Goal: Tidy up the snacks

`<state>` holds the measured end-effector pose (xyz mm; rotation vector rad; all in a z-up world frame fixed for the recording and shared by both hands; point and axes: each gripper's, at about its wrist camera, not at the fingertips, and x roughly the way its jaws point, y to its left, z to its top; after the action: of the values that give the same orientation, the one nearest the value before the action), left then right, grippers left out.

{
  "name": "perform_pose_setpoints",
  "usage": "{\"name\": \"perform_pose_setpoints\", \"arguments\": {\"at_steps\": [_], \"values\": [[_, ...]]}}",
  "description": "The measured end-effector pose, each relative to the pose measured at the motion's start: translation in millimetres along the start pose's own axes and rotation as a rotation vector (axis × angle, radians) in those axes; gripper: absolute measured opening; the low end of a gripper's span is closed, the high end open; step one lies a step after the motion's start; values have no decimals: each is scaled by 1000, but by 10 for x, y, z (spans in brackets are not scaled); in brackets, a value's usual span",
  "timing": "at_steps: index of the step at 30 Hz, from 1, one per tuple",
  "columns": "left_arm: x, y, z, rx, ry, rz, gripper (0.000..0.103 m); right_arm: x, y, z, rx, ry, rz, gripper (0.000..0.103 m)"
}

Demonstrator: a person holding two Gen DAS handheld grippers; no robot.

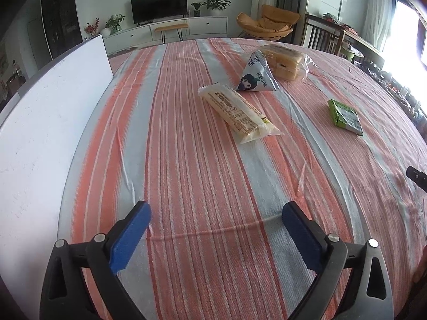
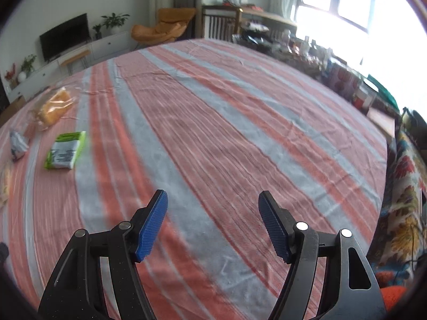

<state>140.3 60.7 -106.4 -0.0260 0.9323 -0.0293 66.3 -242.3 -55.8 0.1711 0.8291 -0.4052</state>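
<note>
Left gripper [image 1: 216,214]: fingers apart, nothing between them, hovering over the striped cloth [image 1: 202,186] on the counter. Right gripper [image 2: 213,208]: fingers apart too, empty, over bare cloth; that view is motion-blurred.

Landmark = long cracker pack [image 1: 238,113], lying flat on the cloth ahead of the left gripper, well apart from the fingers.
- Just beyond its far end: blue-and-white pyramid pouch [image 1: 254,76], close to the pack; can't tell if they touch.
- Right behind the pouch, touching it: clear bag of yellow cake slices [image 1: 287,62].
- Right of the cracker pack, well apart: green packet [image 1: 345,117], flat on the cloth.
- Left of the cracker pack, at the counter's edge: white board [image 1: 50,112].

Right wrist view: green packet [image 2: 66,150] far left of the fingers, pouch [image 2: 18,144] left of it, cake bag [image 2: 54,106] beyond both.
</note>
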Motion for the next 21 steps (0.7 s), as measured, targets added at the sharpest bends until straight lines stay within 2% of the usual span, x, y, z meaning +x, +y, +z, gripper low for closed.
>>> {"name": "perform_pose_setpoints", "arguments": {"at_steps": [7, 21], "values": [[3, -1, 6, 2, 2, 3, 99, 31, -68, -14, 32, 23, 31, 74], [11, -3, 7, 1, 2, 5, 100, 35, -25, -25, 10, 33, 19, 78]]}}
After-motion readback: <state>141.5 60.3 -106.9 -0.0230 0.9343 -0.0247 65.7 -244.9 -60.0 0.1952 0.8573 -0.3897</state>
